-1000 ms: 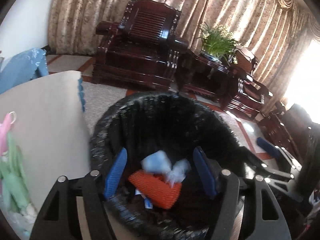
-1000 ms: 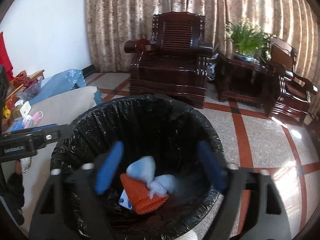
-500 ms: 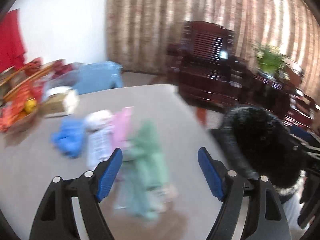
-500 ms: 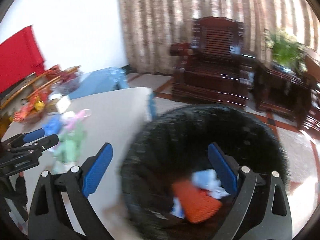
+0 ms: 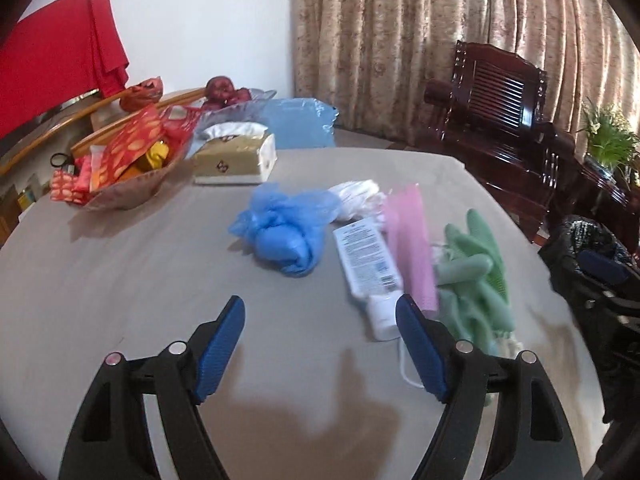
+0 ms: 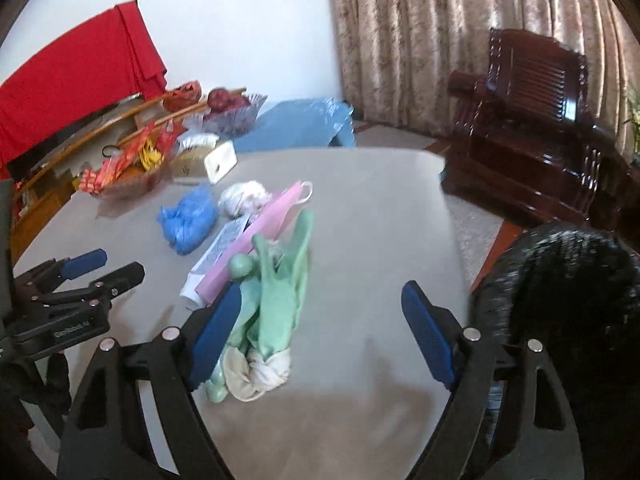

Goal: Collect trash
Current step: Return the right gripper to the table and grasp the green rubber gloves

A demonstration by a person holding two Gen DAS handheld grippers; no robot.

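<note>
Right wrist view: grey table [image 6: 360, 208], far edge before the armchair [image 6: 532, 128], right edge beside the black-lined bin [image 6: 560, 300]; bare surface right of the trash. Trash in mid-table row: green gloves [image 6: 276, 292], pink strip [image 6: 260, 236], white tube [image 6: 220, 252], blue bag [image 6: 188, 220], white wad [image 6: 244, 196]. Left wrist view alone shows the tube's [image 5: 368, 256] printed label; tissue box [image 5: 236, 158] and snack basket [image 5: 128, 176] at far-left edge. Left gripper [image 5: 320, 344] wide apart, empty, above bare table. Right gripper [image 6: 324, 336] wide apart, empty, left finger just over gloves.
</note>
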